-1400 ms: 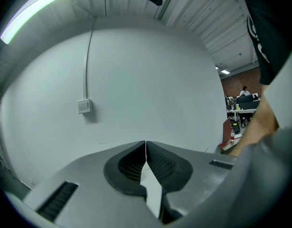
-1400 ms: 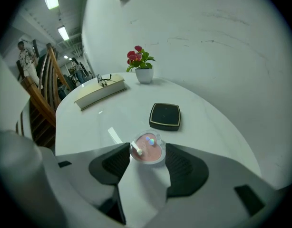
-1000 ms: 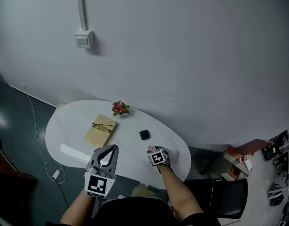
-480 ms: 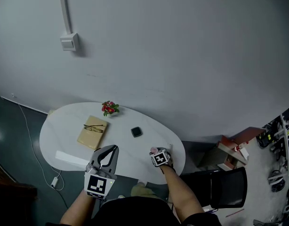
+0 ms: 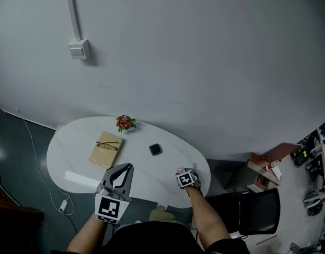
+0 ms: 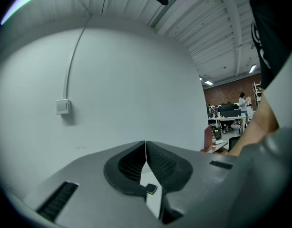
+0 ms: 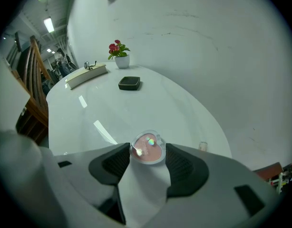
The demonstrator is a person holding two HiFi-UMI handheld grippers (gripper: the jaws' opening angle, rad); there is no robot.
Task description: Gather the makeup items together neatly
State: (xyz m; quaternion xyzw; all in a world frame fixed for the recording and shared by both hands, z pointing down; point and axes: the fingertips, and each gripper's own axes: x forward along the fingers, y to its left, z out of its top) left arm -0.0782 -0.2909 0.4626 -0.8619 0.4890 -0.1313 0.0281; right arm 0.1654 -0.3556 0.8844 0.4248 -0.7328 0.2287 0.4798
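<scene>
On table point(image 5: 144, 163), right gripper point(image 5: 182, 173) (with pink compact point(image 7: 147, 147)) farther right

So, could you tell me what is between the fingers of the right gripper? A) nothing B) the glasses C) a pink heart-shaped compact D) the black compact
C: the right gripper view shows the pink heart-shaped compact pinched between the fingers of the right gripper, while the black compact lies farther off on the table.

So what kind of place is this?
Probably a corner of an open-plan office or workshop: a white oval table against a bare wall, a black chair, and desks with people beyond.
</scene>
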